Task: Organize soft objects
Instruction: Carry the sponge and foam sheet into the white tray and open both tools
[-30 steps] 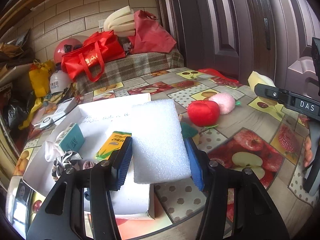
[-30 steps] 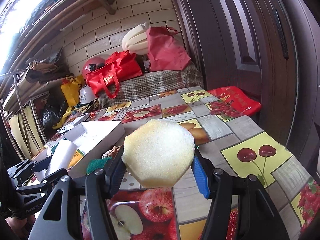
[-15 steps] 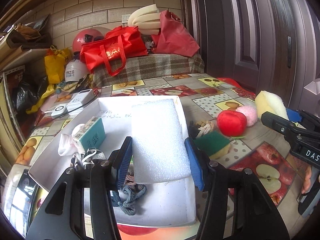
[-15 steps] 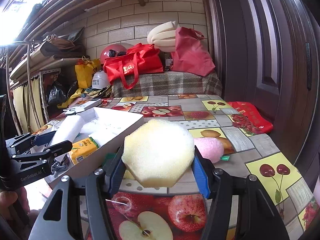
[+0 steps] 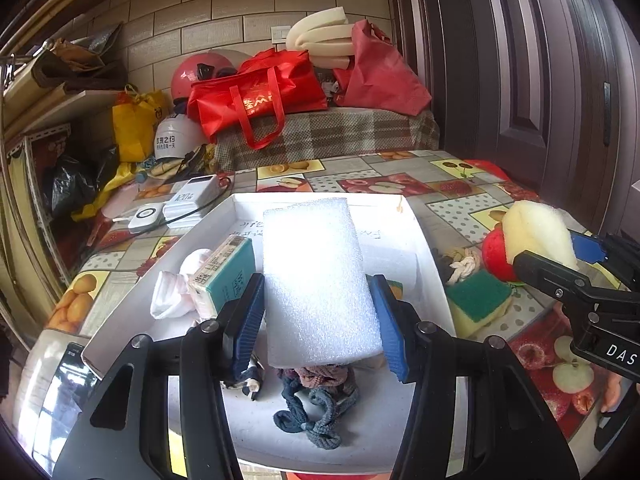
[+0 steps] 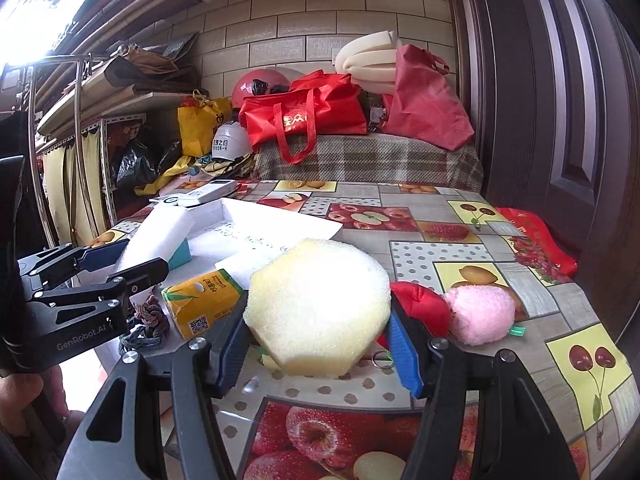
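My left gripper (image 5: 318, 320) is shut on a white foam block (image 5: 316, 280), held over the white box (image 5: 432, 280). In the box lie a blue knotted rope (image 5: 316, 420), a teal packet (image 5: 224, 276) and a white sock (image 5: 176, 292). My right gripper (image 6: 320, 340) is shut on a yellow hexagonal sponge (image 6: 320, 304), just right of the box; the same sponge (image 5: 536, 232) shows at the right of the left wrist view. A red plush ball (image 6: 424, 308) and a pink plush (image 6: 480, 312) lie on the table behind it. The green-and-yellow scouring sponge (image 5: 476, 300) lies beside the box.
A yellow drink carton (image 6: 200, 300) lies in the box. A beige rope knot (image 5: 464, 264) sits by the box's right wall. White power banks (image 5: 188, 200) lie at the table's far left. Red bags (image 5: 260, 92), helmets and foam rolls crowd the bench behind. A dark door stands on the right.
Both grippers swung left with their loads. The foam block now hangs over the box's middle, and the yellow sponge has come close to the box's right side.
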### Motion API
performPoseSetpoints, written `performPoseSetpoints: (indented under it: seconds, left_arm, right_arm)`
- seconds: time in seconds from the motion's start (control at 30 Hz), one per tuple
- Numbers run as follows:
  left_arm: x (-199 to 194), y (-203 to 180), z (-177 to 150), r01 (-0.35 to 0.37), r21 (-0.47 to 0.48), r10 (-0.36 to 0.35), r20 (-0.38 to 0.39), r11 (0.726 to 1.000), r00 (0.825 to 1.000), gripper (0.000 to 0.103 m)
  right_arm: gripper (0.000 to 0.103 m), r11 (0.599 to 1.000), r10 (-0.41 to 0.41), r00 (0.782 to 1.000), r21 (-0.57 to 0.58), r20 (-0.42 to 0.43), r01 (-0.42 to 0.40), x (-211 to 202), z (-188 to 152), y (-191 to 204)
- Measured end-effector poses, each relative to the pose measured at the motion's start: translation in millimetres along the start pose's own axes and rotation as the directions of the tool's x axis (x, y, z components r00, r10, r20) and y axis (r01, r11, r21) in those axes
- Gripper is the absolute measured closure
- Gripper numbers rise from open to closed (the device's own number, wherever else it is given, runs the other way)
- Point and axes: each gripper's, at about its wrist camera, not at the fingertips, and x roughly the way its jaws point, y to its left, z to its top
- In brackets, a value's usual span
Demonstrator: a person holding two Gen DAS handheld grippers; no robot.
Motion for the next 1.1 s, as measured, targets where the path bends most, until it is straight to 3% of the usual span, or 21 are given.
performPoseSetpoints:
  seconds: [0.13, 0.3, 0.57, 0.87, 1.1]
  left_arm:
    - [8, 20, 4, -0.069, -0.001, 0.069, 0.015, 0.998, 0.997, 0.050]
    - [22, 56, 7, -0.111, -0.078, 0.113, 0.011, 0.991, 0.994, 0.050]
    - [31, 72, 11, -0.111, -0.112, 0.114, 0.014, 0.987, 0.993, 0.050]
    - [37, 83, 13, -0.126, -0.152, 0.127, -0.002, 0.980, 0.992, 0.050]
    - [41, 91, 13, -0.158, -0.188, 0.156, -0.028, 0.969, 0.987, 0.049]
  right_arm:
    - [0.040, 1.000, 0.015, 1.000, 0.008, -0.020, -0.015, 17, 6, 9]
    - [0.040, 1.000, 0.031, 0.999, -0.003, -0.018, -0.031, 37, 14, 23]
    - [0.040, 0.989, 0.053, 0.999, -0.137, 0.012, -0.051, 60, 26, 61]
    - [0.040, 0.986, 0.025, 0.999, -0.163, -0.026, -0.029, 98, 41, 72]
    - [0.039, 0.980, 0.028, 0.998, -0.195, -0.054, -0.038, 104, 40, 79]
